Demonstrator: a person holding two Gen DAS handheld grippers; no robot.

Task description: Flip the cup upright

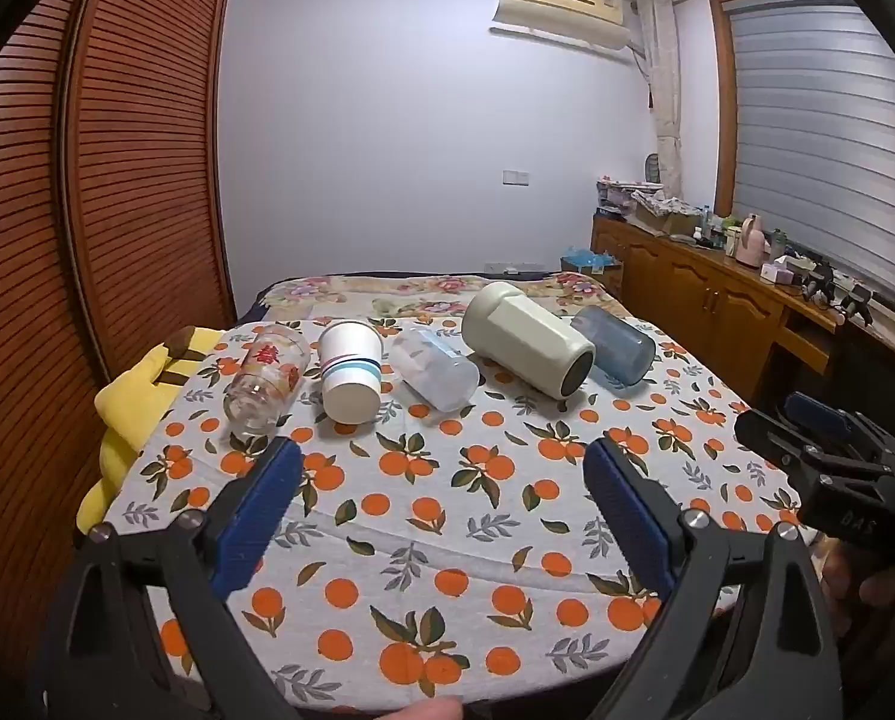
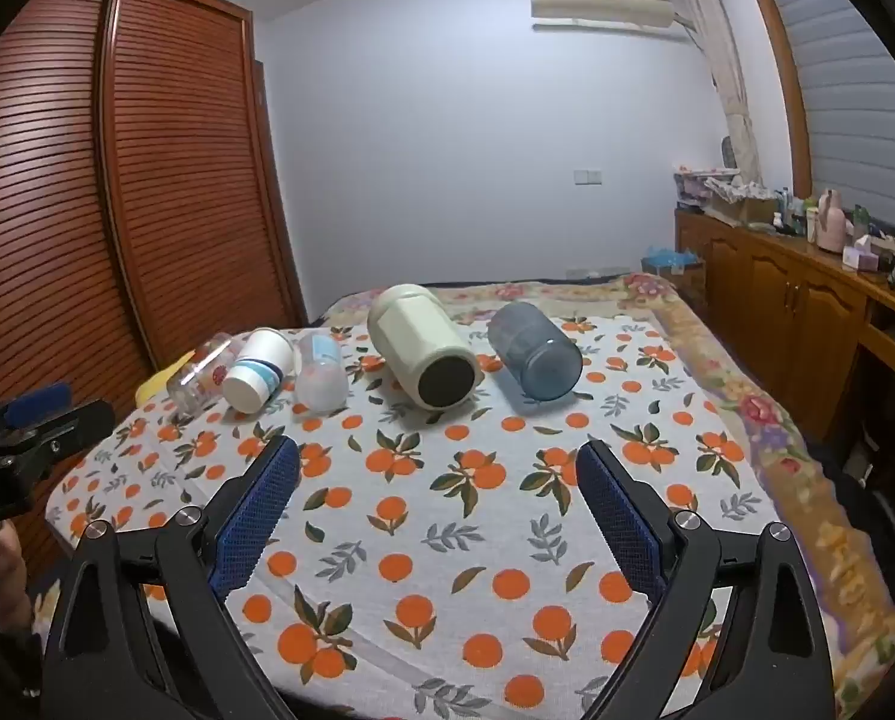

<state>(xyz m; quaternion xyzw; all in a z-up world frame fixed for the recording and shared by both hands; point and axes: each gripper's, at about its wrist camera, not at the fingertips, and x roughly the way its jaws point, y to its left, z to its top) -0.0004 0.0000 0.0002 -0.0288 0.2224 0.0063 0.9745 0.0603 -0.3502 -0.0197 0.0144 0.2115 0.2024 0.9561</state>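
Orange-print cloth carries five cups on their sides in one row along its far part: glass cup, paper cup, clear cup, cream cup, blue cup. Both grippers, left and right, hover near the cloth's front, well apart from the row, jaws spread wide and holding nothing. One wardrobe stands at left.

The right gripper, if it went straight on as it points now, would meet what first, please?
Probably the cream cup, lying on its side ahead of the open right gripper; depth is unclear.
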